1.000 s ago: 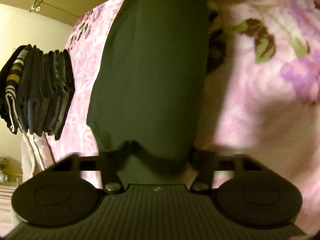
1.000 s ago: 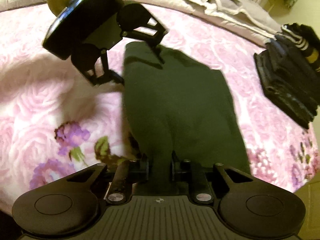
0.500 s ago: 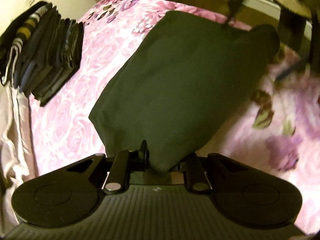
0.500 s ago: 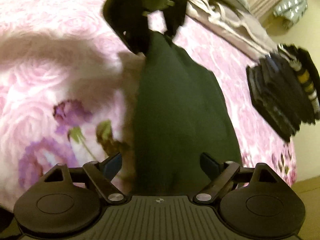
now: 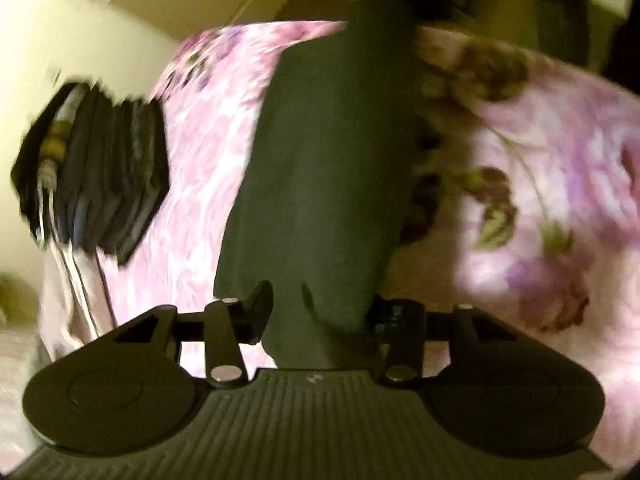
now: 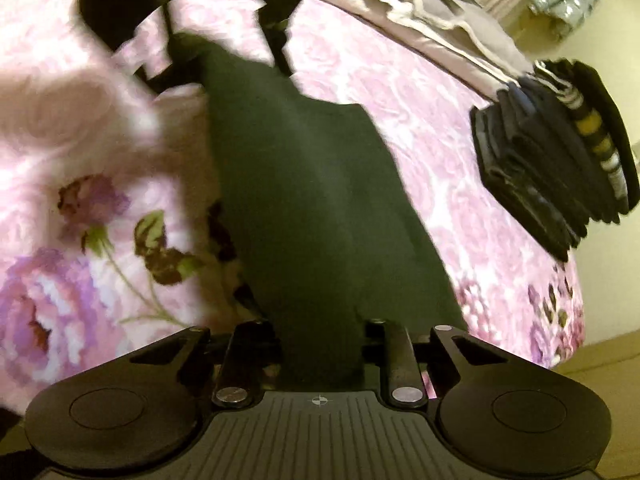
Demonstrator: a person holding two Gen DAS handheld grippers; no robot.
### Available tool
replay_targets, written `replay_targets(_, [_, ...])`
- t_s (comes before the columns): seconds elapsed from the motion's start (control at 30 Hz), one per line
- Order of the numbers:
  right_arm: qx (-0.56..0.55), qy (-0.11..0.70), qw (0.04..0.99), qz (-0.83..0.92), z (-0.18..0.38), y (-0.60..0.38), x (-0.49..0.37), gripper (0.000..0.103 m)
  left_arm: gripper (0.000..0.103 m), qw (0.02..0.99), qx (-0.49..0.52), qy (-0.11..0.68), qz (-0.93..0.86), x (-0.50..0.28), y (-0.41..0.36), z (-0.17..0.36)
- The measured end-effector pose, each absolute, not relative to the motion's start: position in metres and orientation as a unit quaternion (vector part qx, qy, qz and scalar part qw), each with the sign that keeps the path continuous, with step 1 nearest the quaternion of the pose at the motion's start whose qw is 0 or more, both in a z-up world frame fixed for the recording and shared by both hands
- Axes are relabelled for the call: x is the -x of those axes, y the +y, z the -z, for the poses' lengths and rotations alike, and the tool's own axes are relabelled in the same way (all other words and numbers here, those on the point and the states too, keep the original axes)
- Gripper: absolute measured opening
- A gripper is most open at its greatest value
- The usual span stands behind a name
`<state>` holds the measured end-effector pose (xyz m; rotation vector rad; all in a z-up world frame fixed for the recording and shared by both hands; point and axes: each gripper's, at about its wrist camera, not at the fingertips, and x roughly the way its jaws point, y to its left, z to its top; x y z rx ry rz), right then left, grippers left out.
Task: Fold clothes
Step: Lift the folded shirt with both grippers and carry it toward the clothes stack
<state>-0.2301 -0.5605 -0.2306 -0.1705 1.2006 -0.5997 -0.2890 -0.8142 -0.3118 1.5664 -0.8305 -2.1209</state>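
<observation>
Pink floral bedding (image 6: pixel 420 92) fills both views, with a stack of folded dark clothes (image 6: pixel 556 160) at the right edge of the right wrist frame and at the left of the left wrist frame. Between the 2 tools lies the dark garment (image 6: pixel 316 208), a long narrow band running from the bottom centre of each frame toward the top, so its long axis joins one tool to the other.

At the right gripper (image 6: pixel 322 354) the fingers are closing and the near end of the cloth sits between them, apparently pinched. At the left gripper (image 5: pixel 320 316) the fingers are opening; the other end of the cloth lies in the gap, and the left pad looks clear of it. In the right wrist view the left gripper shows blurred at the upper left, over the far end.

Judging by this, the next fold would carry one end along that axis toward the other.
</observation>
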Motion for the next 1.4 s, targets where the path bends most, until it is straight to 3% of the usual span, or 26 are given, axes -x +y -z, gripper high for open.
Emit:
replay_targets(0.1, [0.085, 0.56, 0.779, 0.268, 0.222, -0.56, 0.236, 0.021, 0.042, 0.181, -0.567, -0.329, 0.733, 0.3, -0.799, 0.333])
replay_targets(0.17, [0.09, 0.566, 0.778, 0.259, 0.219, -0.558, 0.239, 0.021, 0.034, 0.184, -0.578, -0.322, 0.727, 0.305, -0.801, 0.34])
replay_targets(0.2, [0.092, 0.569, 0.776, 0.255, 0.219, -0.558, 0.241, 0.021, 0.022, 0.188, -0.582, -0.304, 0.73, 0.307, -0.804, 0.337])
replay_targets(0.3, [0.096, 0.578, 0.773, 0.244, 0.215, -0.557, 0.246, 0.021, 0.014, 0.196, -0.585, -0.264, 0.741, 0.308, -0.808, 0.316])
replay_targets(0.83, [0.11, 0.58, 0.793, 0.15, 0.114, -0.579, 0.28, 0.021, 0.012, 0.239, -0.607, -0.094, 0.752, 0.332, -0.815, 0.182])
replay_targets(1.4, [0.173, 0.548, 0.816, 0.057, 0.046, -0.65, 0.302, 0.021, 0.013, 0.302, -0.625, -0.062, 0.717, 0.362, -0.844, 0.111])
